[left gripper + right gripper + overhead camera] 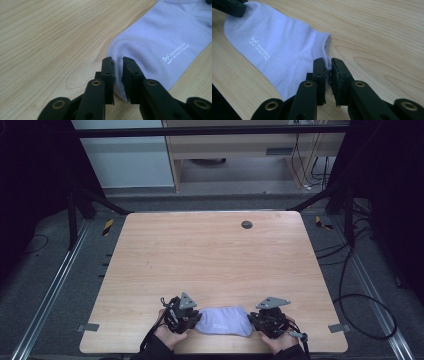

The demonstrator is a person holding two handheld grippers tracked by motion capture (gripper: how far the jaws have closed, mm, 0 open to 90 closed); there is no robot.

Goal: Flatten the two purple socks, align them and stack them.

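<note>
Sock (pixel 160 37) hem behind right claw (pixel 328 68) jaws

Lab test bay: wooden table (pixel 215 265) in black frame (pixel 210 131) (loose cables (pixel 360 305) on floor).

One pale lilac sock (pixel 223 321) lies on one wooden table (pixel 210 255), flanked by two handheld grippers, the left gripper (pixel 192 320) and the right gripper (pixel 256 321), each carrying one grey three-cornered plate; one dark round cap (pixel 246 224) sits in the tabletop's far side
</note>
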